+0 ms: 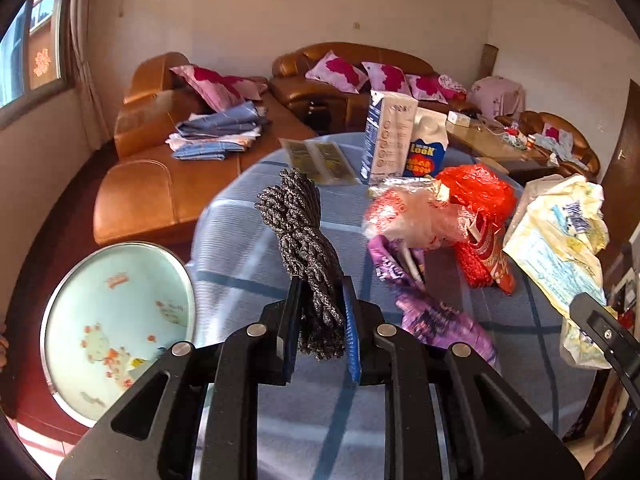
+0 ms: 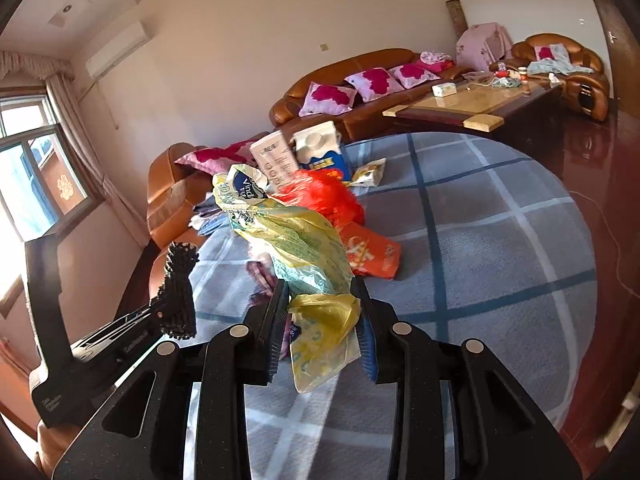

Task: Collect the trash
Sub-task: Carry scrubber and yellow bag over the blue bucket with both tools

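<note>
- The purple wrapper (image 1: pixel 432 304) beside the red plastic bag (image 1: pixel 476 190) is motion-blurred; its print cannot be read.
- The yellow plastic bag (image 2: pixel 304 256) hides the pile behind it, so only a sliver of purple shows.
- The pale basin (image 1: pixel 116 328), left of the table (image 1: pixel 240 256), is partly covered by the left gripper (image 1: pixel 320 320).
- The lower end of the grey cord bundle (image 1: pixel 308 248) is hidden between the jaws.

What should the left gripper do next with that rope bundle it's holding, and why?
Probably carry it left and down over the round basin and release. The left gripper is shut on the grey rope bundle, lifted above the table, and the basin sits open just beside the table's edge.
</note>
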`<state>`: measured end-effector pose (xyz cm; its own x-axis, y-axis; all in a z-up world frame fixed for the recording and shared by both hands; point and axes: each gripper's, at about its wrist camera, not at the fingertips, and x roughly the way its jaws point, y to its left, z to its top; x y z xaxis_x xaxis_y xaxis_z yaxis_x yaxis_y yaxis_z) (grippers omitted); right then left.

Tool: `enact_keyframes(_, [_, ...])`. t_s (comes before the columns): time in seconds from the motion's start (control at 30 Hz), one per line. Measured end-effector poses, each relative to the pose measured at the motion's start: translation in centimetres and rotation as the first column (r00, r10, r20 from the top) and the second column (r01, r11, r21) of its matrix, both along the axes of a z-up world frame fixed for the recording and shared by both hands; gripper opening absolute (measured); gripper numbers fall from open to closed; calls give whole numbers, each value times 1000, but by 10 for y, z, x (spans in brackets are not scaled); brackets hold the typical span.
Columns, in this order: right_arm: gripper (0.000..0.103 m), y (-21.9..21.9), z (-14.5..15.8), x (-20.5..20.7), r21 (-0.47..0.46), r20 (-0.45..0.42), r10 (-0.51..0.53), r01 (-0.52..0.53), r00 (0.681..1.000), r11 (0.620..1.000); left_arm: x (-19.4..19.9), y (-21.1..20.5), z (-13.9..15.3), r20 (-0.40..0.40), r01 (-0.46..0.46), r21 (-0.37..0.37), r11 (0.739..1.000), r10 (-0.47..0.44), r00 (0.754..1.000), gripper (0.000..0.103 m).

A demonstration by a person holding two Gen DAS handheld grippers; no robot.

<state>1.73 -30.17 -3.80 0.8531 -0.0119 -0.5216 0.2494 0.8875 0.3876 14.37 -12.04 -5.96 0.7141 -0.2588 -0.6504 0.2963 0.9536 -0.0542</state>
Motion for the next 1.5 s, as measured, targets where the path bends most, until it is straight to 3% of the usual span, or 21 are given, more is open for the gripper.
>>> enact_keyframes(0.57, [33,75,5,4,-22,-14,119,-119,993,993,-30,68,6,10,-62,-5,998,62,998,19])
enact_keyframes(1.5, [33,174,6,38,-60,-63,296,-300,953,952,-35,183,-3,-20,-233,-32,972,232,972,19])
